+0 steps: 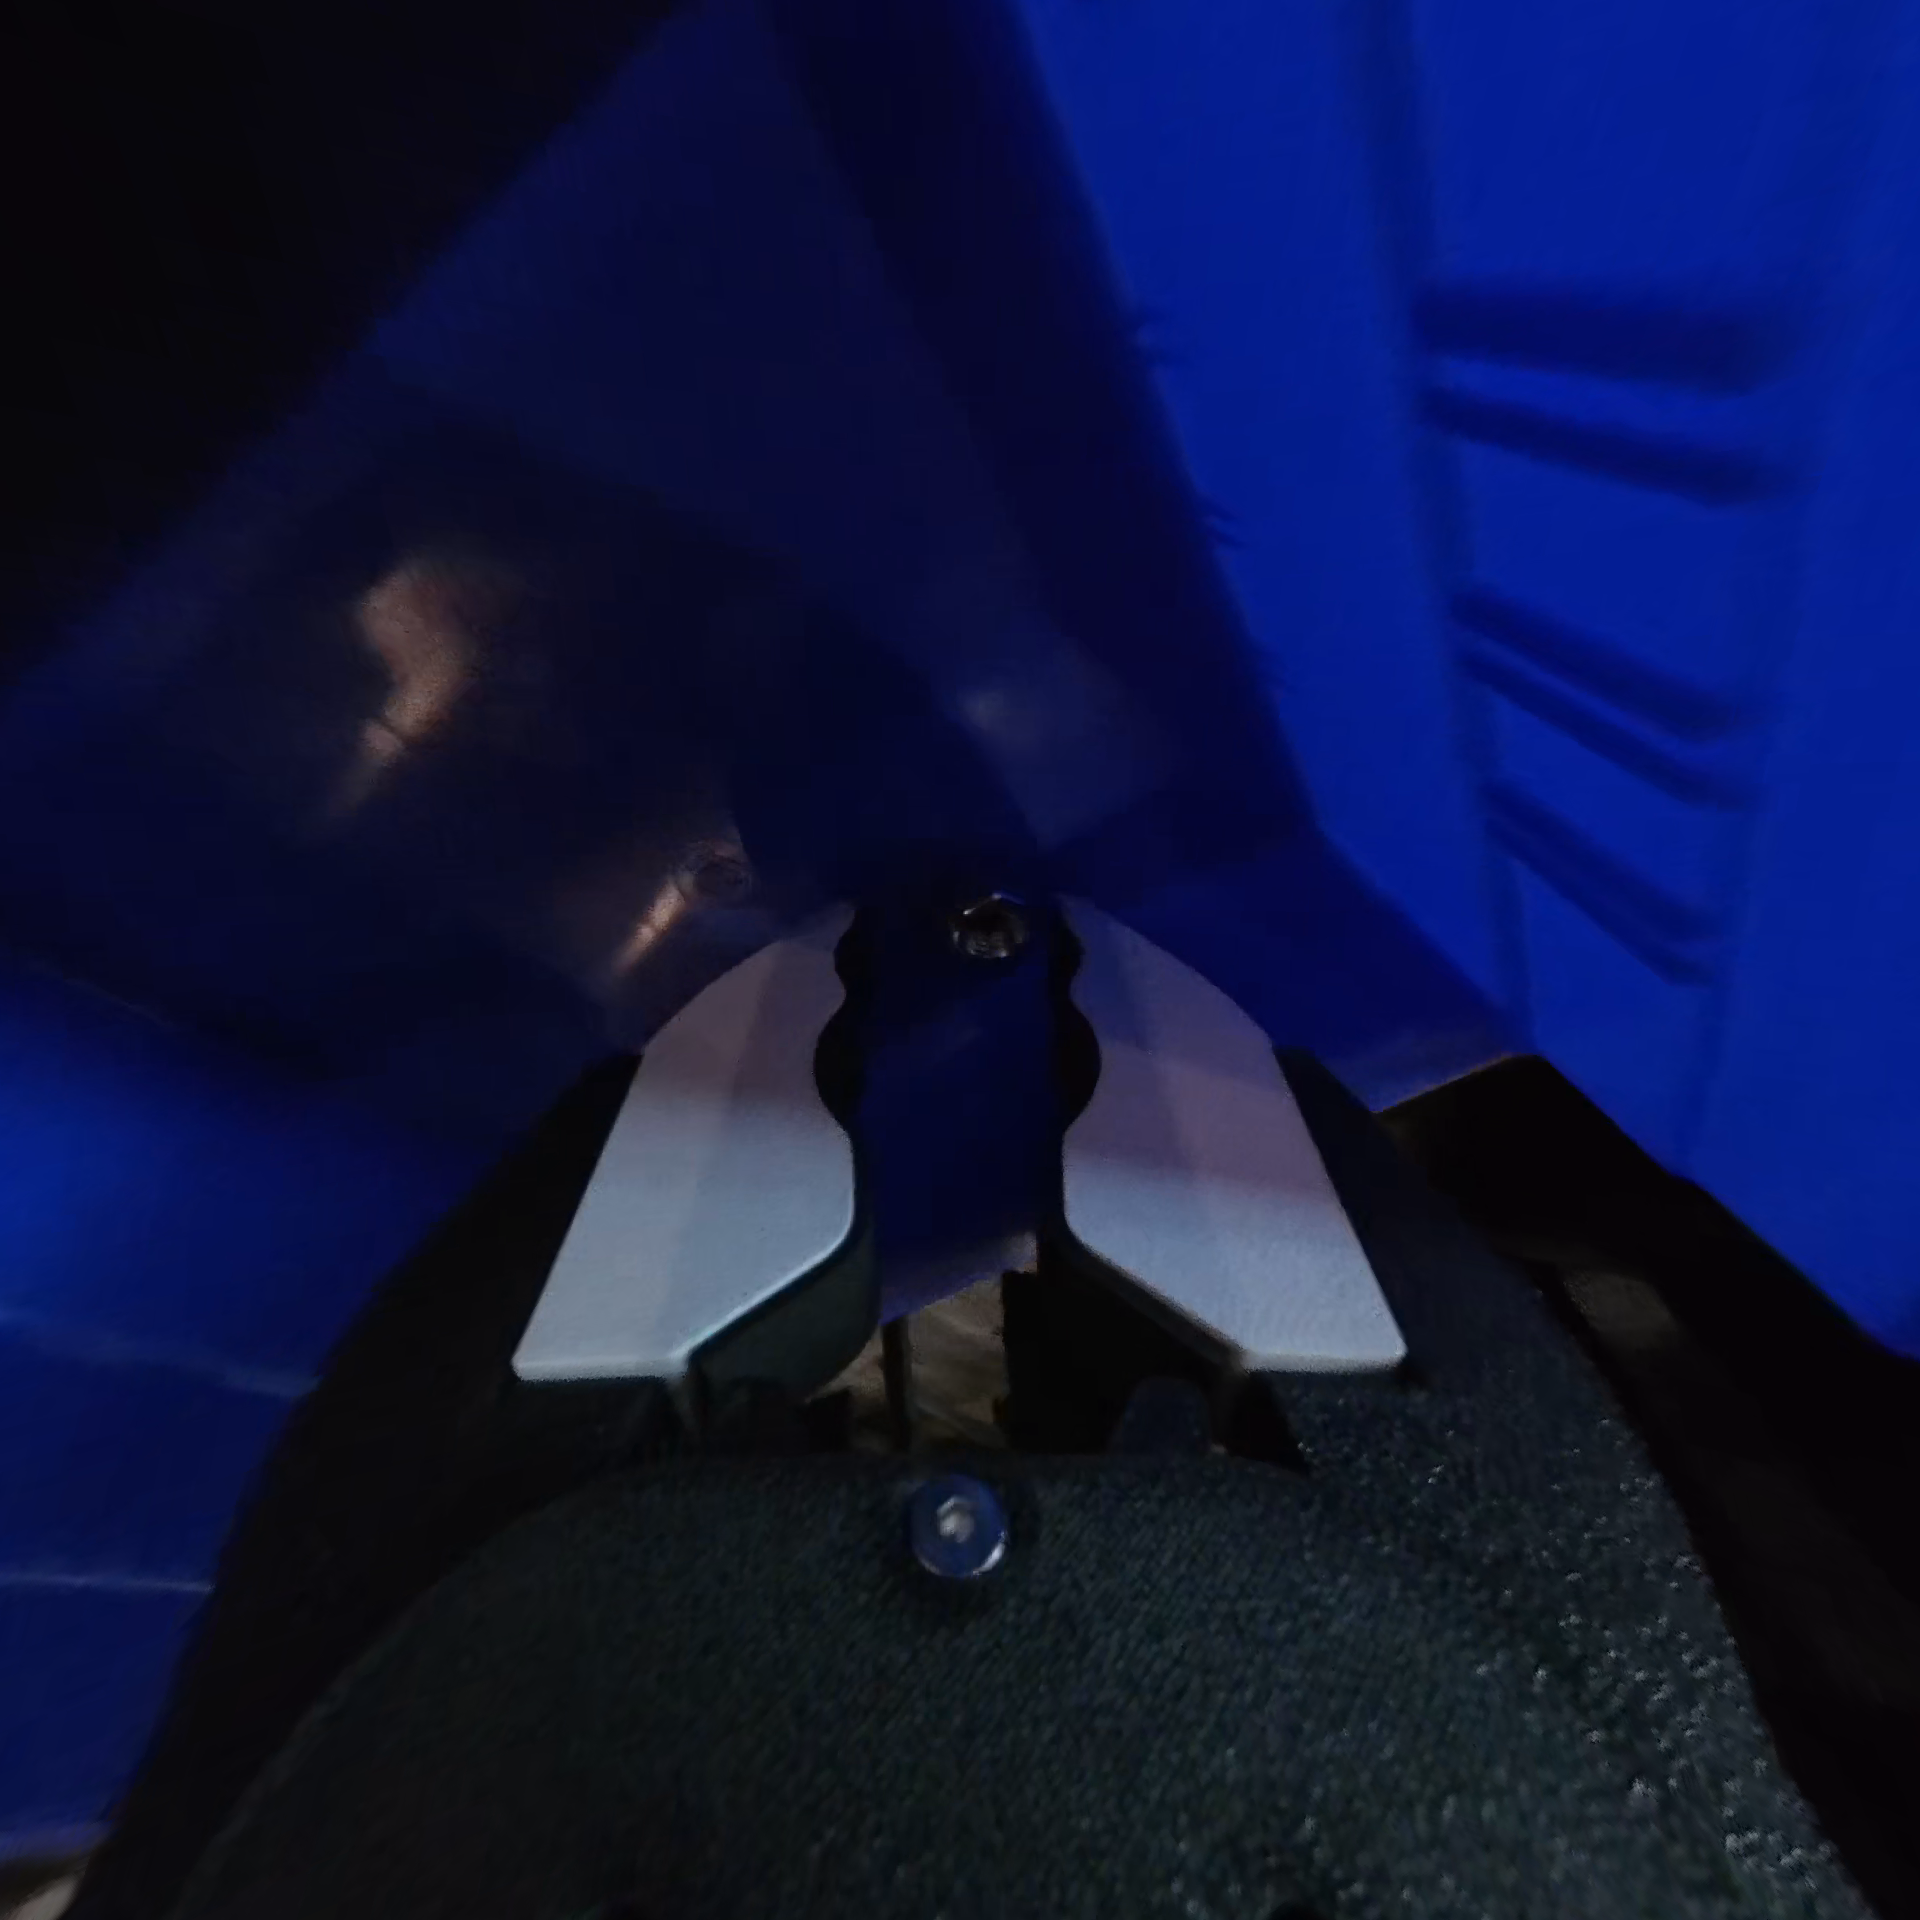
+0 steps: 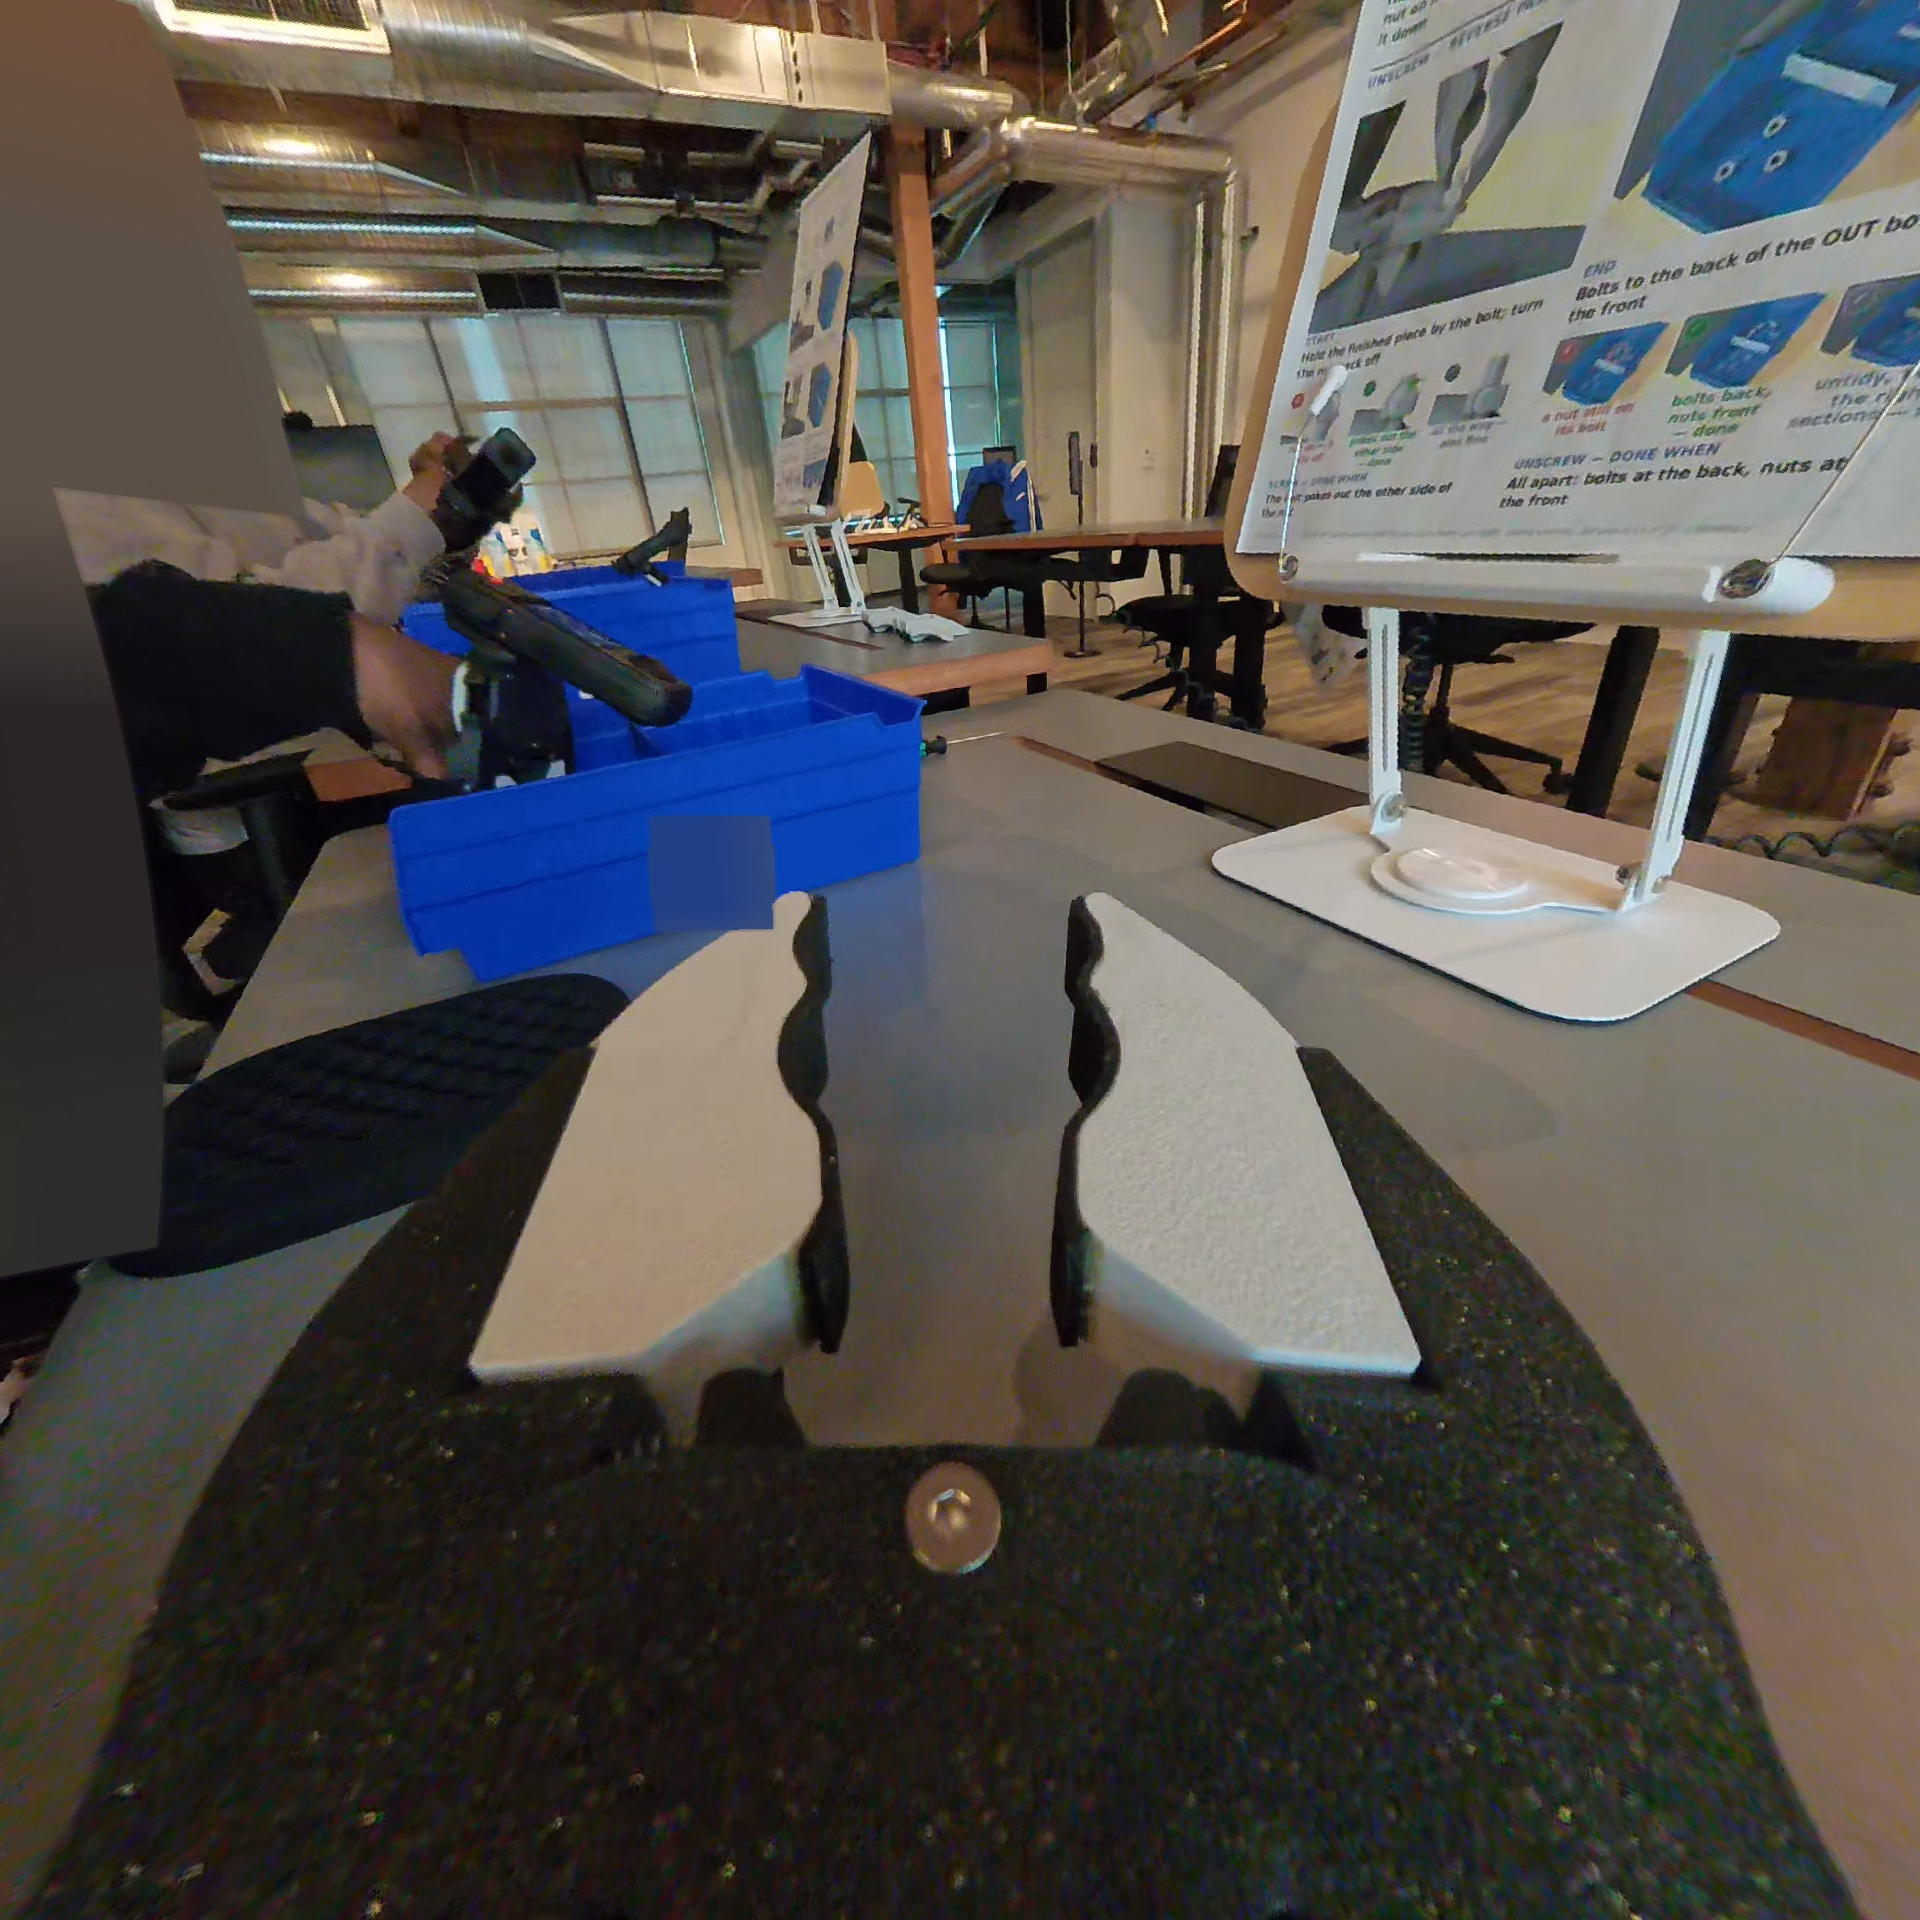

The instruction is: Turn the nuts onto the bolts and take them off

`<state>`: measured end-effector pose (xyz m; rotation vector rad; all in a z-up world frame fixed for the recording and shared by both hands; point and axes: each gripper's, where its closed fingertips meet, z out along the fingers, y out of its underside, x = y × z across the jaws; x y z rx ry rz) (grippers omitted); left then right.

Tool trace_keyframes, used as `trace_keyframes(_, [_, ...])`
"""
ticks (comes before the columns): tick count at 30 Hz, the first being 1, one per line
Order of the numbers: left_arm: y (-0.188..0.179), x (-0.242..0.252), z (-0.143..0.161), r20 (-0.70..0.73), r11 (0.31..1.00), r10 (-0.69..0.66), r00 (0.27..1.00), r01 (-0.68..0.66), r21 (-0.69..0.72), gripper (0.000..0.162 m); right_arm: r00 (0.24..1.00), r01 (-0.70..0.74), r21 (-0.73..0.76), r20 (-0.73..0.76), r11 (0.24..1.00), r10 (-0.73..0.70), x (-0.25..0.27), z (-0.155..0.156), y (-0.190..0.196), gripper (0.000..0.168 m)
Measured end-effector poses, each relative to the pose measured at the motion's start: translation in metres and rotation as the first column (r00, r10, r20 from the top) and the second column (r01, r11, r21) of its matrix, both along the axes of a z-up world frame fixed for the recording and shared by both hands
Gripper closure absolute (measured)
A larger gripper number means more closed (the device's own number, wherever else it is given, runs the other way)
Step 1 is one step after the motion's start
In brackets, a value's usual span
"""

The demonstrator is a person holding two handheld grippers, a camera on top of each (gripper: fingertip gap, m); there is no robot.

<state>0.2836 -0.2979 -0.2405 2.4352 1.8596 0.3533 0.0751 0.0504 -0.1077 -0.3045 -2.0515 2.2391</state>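
The left gripper (image 1: pixel 961 935) is down inside a blue bin (image 1: pixel 1351 416), in deep shadow. At the centre of the left wrist view, right between its fingertips, sits a small metal piece (image 1: pixel 987 928) with a hex socket, seen end-on; it looks like a bolt head, its long axis running away from the camera, though a nut cannot be ruled out. The jaws stand narrowly apart. Whether the pads (image 1: pixel 1060 945) already touch the metal is too dark to tell, so I cannot say if the piece is gripped.

The right gripper (image 2: pixel 945 914) hovers over the grey bench (image 2: pixel 1351 1195), jaws parted and holding nothing. The blue bin (image 2: pixel 665 831) lies ahead and toward the left of the right wrist view, well apart from it, with the left gripper's handle (image 2: pixel 561 644) reaching into it. A white document stand (image 2: pixel 1496 904) is at the right.

The left gripper is by far the nearer; the pickup seems to depend on closing it squarely across that piece.
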Motion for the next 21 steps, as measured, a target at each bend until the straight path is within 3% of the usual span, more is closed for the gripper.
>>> trace_keyframes(7, [-0.006,0.003,-0.002,0.07,0.999,0.004,0.998,-0.001,-0.033,0.139,1.0,0.019,-0.011,-0.002,1.0,-0.019,-0.003,0.002,0.002,0.124])
trace_keyframes(15, [-0.01,-0.001,-0.002,0.011,1.0,-0.016,1.0,0.016,-0.003,0.144,1.0,0.03,-0.021,0.001,0.999,-0.03,-0.006,0.003,0.003,0.124])
trace_keyframes(18, [-0.014,-0.002,0.011,-0.022,1.0,-0.02,1.0,0.021,0.015,0.144,1.0,0.025,-0.01,0.001,1.0,-0.025,-0.005,0.001,0.002,0.124])
trace_keyframes(21, [-0.023,-0.005,0.043,-0.08,0.998,-0.04,0.996,0.037,-0.042,0.145,1.0,0.023,-0.008,-0.006,1.0,-0.023,-0.004,0.002,0.002,0.124])
